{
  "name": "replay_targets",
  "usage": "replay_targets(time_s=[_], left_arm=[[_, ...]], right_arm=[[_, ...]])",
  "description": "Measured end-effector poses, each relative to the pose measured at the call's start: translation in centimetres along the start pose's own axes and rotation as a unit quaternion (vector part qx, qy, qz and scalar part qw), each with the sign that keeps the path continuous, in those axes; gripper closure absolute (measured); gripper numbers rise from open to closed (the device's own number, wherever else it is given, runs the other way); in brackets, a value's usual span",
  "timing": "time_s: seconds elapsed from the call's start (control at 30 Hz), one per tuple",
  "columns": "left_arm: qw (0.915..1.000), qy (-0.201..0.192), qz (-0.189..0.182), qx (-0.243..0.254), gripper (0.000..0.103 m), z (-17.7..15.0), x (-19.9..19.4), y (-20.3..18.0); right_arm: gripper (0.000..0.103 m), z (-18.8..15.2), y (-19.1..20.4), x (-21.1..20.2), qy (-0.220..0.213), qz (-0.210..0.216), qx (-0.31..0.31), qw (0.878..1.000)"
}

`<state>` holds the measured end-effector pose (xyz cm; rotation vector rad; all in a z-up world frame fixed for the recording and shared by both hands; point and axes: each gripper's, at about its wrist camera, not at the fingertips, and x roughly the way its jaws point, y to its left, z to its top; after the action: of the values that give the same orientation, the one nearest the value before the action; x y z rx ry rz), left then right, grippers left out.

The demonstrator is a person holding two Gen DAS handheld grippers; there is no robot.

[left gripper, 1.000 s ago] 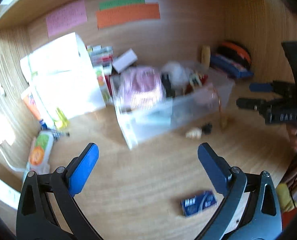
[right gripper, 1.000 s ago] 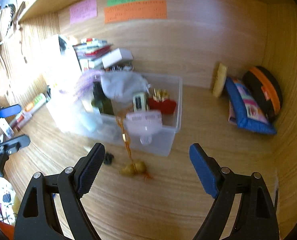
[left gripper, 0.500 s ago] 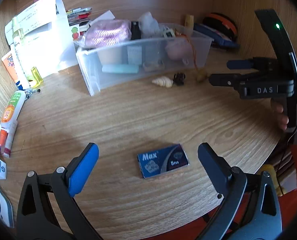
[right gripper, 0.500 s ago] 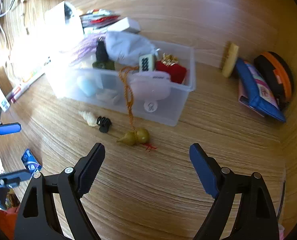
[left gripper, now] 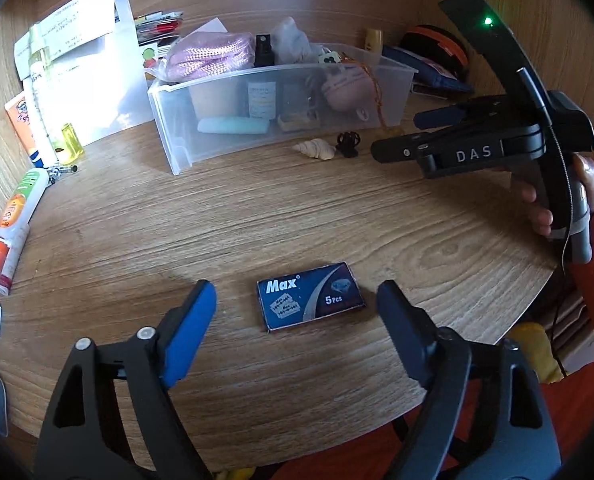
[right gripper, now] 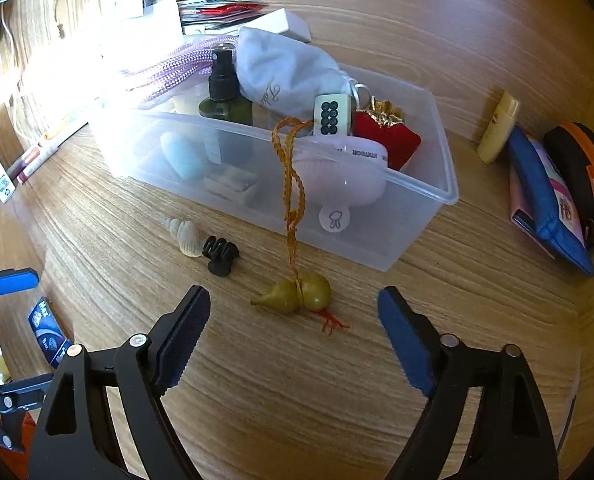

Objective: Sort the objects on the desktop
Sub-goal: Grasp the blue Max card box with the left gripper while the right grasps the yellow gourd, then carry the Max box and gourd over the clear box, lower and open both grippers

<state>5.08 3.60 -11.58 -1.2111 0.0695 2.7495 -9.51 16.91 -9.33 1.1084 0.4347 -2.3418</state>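
Blue razor-blade box [left gripper: 311, 297] now lies flat on table [left gripper: 257, 208] between my left tongs [left gripper: 297, 304]; jaws just narrowed, pads not touching yet. Right tongs [right gripper: 295, 312] gape over gourd charm [right gripper: 297, 294], cord draped from clear bin [right gripper: 429, 216]. Both pickups pending.

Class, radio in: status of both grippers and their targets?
Left gripper open, closing around flat blue cardboard box. Right gripper open before olive gourd charm. Nothing blocking.
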Motion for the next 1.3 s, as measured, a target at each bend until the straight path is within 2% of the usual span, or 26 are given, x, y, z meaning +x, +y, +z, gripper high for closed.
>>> replay_targets(time_s=[0.07, 0.13, 0.17, 0.27, 0.3, 0.47, 0.63, 1.07, 1.1, 1.3], left_arm=[[1.0000, -0.005, 0.001, -0.002, 0.034, 0.0, -0.1, 0.1], [1.0000, -0.008, 0.002, -0.002, 0.042, 0.1, -0.2, 0.2], [0.9999, -0.010, 0.002, -0.003, 0.051, 0.1, -0.2, 0.2], [0.9998, -0.017, 0.000, -0.008, 0.052, 0.1, -0.3, 0.4], [0.9998, -0.019, 0.000, -0.009, 0.052, 0.0, -0.3, 0.5], [0.9995, -0.019, -0.003, -0.024, 0.052, 0.3, -0.4, 1.2], [0.9989, -0.030, -0.002, -0.037, 0.052, 1.4, -0.9, 2.3], [0.9944, -0.100, 0.000, -0.034, 0.052, 6.6, -2.8, 3.9], [0.9937, -0.107, -0.001, -0.033, 0.052, 7.3, -2.9, 4.0], [0.9904, -0.136, -0.005, -0.023, 0.052, 10.6, -3.0, 3.9]], right_arm=[[0.024, 0.1, 0.1, 0.1, 0.001, 0.002, -0.001, 1.000], [0.031, 0.1, 0.2, 0.3, 0.004, 0.005, -0.004, 1.000], [0.038, 0.1, 0.3, 0.4, 0.008, 0.007, -0.007, 1.000], [0.053, 0.1, 0.4, 0.8, 0.011, 0.013, -0.008, 1.000], [0.063, 0.1, 0.3, 0.7, 0.010, 0.010, -0.006, 1.000], [0.064, 0.0, -0.2, 0.3, 0.004, 0.020, 0.003, 1.000], [0.064, -0.1, -0.5, -1.8, -0.024, 0.032, 0.009, 0.999], [0.064, 0.5, -2.1, -7.7, -0.112, 0.030, 0.019, 0.993], [0.064, 2.1, -2.2, -7.0, -0.115, 0.031, 0.021, 0.993], [0.064, 3.0, -3.9, -7.8, -0.133, 0.026, 0.036, 0.990]])
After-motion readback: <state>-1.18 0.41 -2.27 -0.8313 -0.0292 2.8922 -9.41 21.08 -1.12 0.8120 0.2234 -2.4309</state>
